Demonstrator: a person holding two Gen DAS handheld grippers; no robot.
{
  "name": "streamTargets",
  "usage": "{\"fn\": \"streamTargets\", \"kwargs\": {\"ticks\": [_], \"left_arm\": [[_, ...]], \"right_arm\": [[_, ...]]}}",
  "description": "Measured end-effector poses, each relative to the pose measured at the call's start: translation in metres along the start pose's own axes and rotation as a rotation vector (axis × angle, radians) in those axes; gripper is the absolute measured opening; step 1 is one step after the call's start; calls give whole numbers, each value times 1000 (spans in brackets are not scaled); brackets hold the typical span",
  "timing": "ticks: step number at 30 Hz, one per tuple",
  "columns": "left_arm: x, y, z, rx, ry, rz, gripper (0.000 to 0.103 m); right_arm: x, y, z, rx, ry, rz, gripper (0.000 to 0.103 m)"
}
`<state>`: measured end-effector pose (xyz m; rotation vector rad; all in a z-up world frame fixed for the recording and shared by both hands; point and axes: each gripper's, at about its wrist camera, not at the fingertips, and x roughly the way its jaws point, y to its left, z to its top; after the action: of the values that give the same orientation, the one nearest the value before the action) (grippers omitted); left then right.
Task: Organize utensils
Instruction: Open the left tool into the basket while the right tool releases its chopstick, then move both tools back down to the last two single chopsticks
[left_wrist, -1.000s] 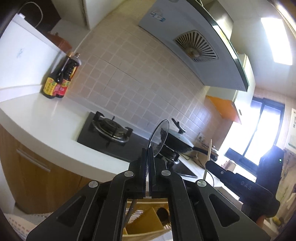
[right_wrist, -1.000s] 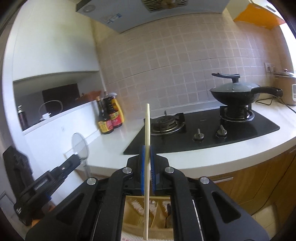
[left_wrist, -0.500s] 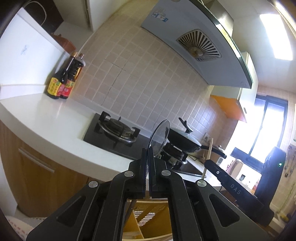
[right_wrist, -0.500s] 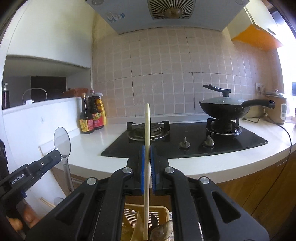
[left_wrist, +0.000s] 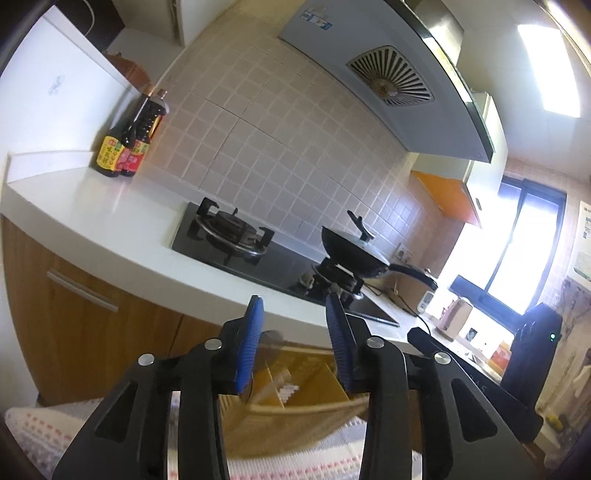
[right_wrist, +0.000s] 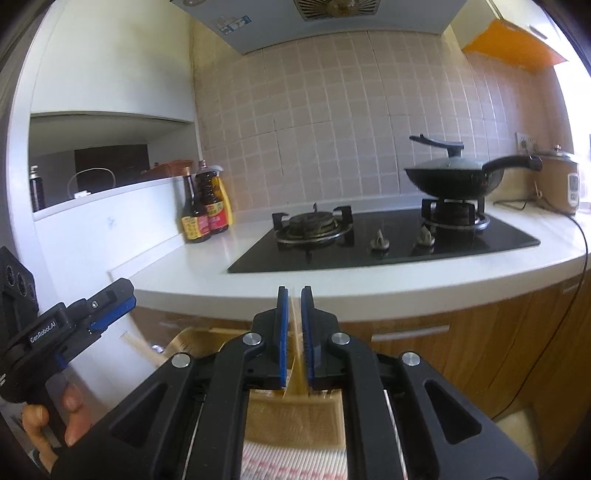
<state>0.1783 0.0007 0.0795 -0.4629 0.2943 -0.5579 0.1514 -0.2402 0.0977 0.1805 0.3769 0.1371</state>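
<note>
Blue ribbed pads line the left gripper (left_wrist: 293, 332), whose jaws stand wide apart with nothing between them. In the left wrist view the spoon (left_wrist: 267, 350) sits low behind the gap, its rounded steel bowl at about 8 o'clock from the gripper's midpoint and blurred; it appears to stand in the wooden organizer (left_wrist: 306, 384), a tan box split by slanted dividers, resting on a woven mat (left_wrist: 29, 435) with pink flecks. My judgement is that the spoon's release is done, so this gripper should lift straight up and clear the organizer's rim without clipping the handle. The other gripper's black body shows at 3 o'clock. Beyond, a glossy white counter (left_wrist: 110, 221) carries two dark sauce bottles (left_wrist: 125, 144) at 10 o'clock and a black glass hob with a lidded wok (left_wrist: 354, 254).

In the right wrist view the right gripper (right_wrist: 295, 325) has its jaws only slightly parted; a thin pale wooden chopstick (right_wrist: 293, 354) runs upright through the narrow gap. Whether the pads truly pinch it cannot be told, as slivers of space show on both sides. Its lower end points into the organizer (right_wrist: 291, 417) at 6 o'clock. To finish well, hold the stick vertical over one compartment, open gently and let it slide rather than drop. More chopsticks (right_wrist: 142, 349) lean at 9 o'clock, near the left gripper (right_wrist: 110, 306), held by a bare hand (right_wrist: 55, 417).
</note>
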Motion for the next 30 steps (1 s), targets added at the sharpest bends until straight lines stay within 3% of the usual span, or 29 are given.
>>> {"fn": "streamTargets", "kwargs": {"ticks": [7, 11, 15, 17, 21, 24, 30], "left_arm": [[-47, -9, -8, 8, 46, 22, 49], [-66, -17, -18, 50, 126, 43, 52], [-75, -21, -35, 96, 253, 82, 57], [-80, -18, -46, 111, 327, 100, 59], [-85, -6, -68, 114, 438, 148, 59], [-88, 3, -84, 124, 504, 179, 59], [-83, 16, -113, 163, 671, 228, 59]], "right_arm": [[-44, 15, -12, -32, 86, 52, 7], [-64, 35, -24, -102, 139, 42, 12], [-73, 50, -38, -131, 222, 35, 40], [-75, 58, -48, -143, 268, 29, 43], [-65, 65, -69, -143, 417, 10, 43], [-47, 66, -92, -125, 587, -7, 43], [-24, 60, -129, -98, 799, 2, 43]]}}
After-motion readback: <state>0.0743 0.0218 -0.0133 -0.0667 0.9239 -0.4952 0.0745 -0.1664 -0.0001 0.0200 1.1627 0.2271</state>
